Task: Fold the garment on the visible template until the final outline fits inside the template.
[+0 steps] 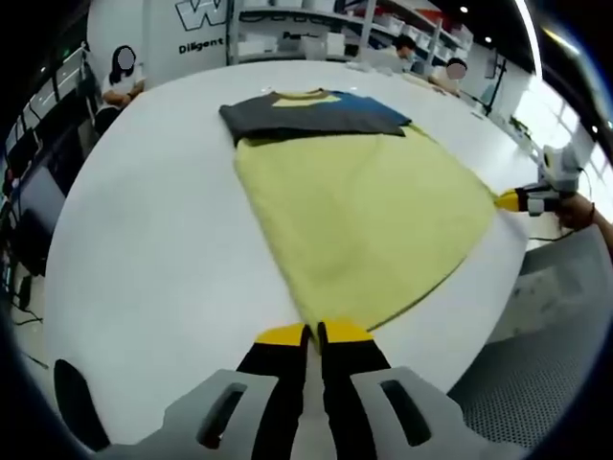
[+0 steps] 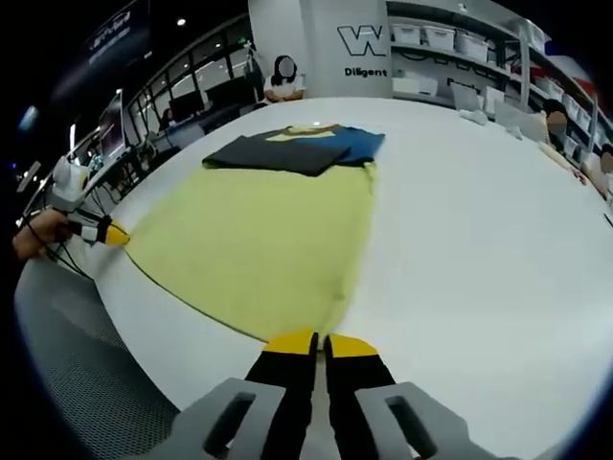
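Note:
A yellow garment (image 1: 364,211) lies flat on the white table (image 1: 153,249), its dark grey and blue top part (image 1: 316,113) at the far end. My left gripper (image 1: 314,333) is shut on the near hem corner. At the other hem corner, by the table's right edge, is my right gripper (image 1: 512,199), held by a hand. In the right gripper view the garment (image 2: 259,240) spreads away from my right gripper (image 2: 321,338), which is shut on its hem corner. The left gripper (image 2: 115,233) pinches the opposite corner at the left.
Grey mesh flooring (image 1: 546,383) lies beyond the table's near edge (image 2: 144,316). People sit at the far side (image 1: 123,81) (image 2: 283,81), with shelves of boxes (image 2: 450,38) behind. Bare white table (image 2: 479,240) spreads right of the garment.

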Available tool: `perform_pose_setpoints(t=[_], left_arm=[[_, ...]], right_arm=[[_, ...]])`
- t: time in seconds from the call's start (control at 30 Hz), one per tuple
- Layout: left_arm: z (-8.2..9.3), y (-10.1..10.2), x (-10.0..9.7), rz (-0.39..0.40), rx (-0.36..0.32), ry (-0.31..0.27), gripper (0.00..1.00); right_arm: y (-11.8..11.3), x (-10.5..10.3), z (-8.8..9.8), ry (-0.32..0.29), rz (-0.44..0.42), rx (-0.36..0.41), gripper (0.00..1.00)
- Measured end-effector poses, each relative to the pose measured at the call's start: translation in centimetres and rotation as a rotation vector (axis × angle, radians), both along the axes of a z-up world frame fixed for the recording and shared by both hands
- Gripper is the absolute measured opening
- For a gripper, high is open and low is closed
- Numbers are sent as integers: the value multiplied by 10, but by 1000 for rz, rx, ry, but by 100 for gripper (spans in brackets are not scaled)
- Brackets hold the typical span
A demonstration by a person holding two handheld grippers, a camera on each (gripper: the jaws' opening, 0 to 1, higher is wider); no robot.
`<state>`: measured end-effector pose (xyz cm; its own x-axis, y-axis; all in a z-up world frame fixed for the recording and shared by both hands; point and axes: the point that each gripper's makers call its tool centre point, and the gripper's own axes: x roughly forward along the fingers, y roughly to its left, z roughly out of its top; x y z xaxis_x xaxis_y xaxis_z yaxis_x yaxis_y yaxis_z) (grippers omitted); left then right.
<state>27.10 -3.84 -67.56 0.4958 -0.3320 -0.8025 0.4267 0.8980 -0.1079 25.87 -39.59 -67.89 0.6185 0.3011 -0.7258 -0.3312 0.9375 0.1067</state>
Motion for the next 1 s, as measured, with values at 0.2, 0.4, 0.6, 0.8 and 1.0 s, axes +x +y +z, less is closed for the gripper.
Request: perform_pose_setpoints(t=[0.2,0.4,0.6,0.8,1.0], left_arm=[[0,0,0,-14,13,-1,2],[1,-1,-2,-20,32,5,1],[1,0,-11,-36,47,39,1],[-1,1,-19,-51,59,73,1],[0,5,-30,-78,97,109,1]], right_arm=[[-2,0,1,10,-13,32,0],[-2,-1,3,15,6,17,0],[0,-7,4,29,32,8,0],[3,-15,11,39,31,60,0],[8,-28,11,69,83,55,0]])
